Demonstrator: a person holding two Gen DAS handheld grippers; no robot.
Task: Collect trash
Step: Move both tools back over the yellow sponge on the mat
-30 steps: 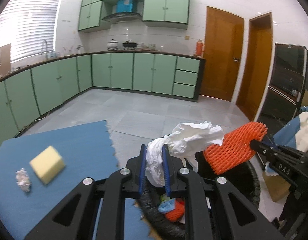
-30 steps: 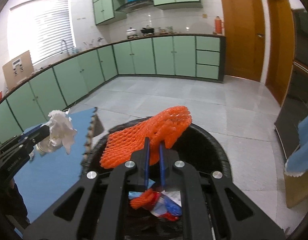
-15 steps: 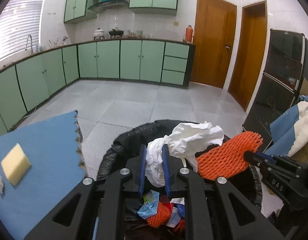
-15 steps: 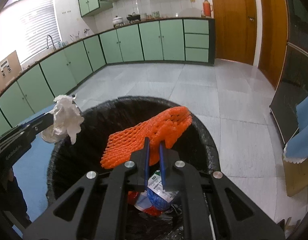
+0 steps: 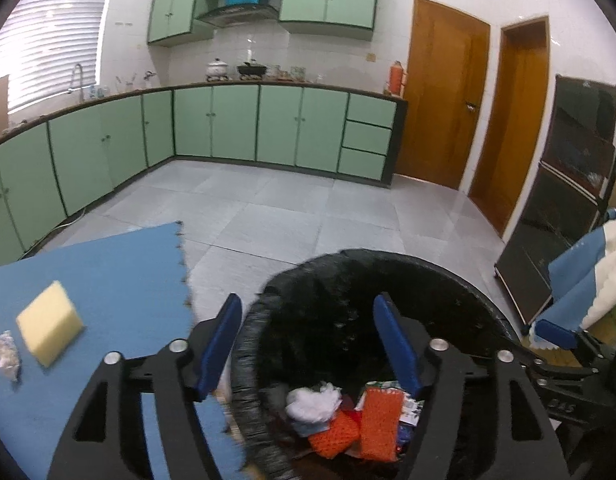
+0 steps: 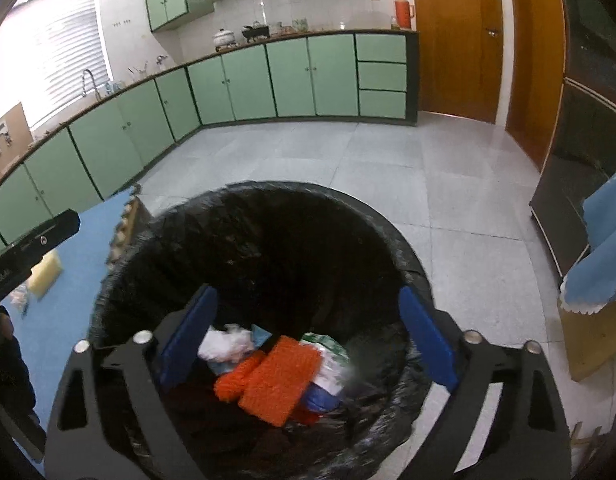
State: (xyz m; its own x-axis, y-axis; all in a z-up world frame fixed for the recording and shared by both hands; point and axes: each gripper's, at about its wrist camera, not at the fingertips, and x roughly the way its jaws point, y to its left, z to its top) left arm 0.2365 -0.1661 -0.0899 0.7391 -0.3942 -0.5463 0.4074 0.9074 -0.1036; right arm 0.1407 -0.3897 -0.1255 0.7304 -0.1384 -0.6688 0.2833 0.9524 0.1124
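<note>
Jaws apart; bin [image 6: 120, 264] bottom dark, rubbish blurred.

Raised letters on black body of right gripper [image 5: 563, 406], lower right of left wrist view: partly legible, apparently "DAS". Other markings too blurred to read.

Left gripper [image 5: 308, 344]: matte black frame, 2 angular arms with long cut-out slots, blue rubber pads [image 5: 395, 346] on inner finger faces, 4 round silver screw heads across arm tops.

Right gripper [image 6: 308, 344]: same black build, slotted arms, blue pads [image 6: 425, 340], 4 silver screws. Seen from left wrist view at right edge: black body, small silver screws, pale lettering, partly legible. Left gripper's black finger in right wrist view carries faint pale lettering too, unreadable.
</note>
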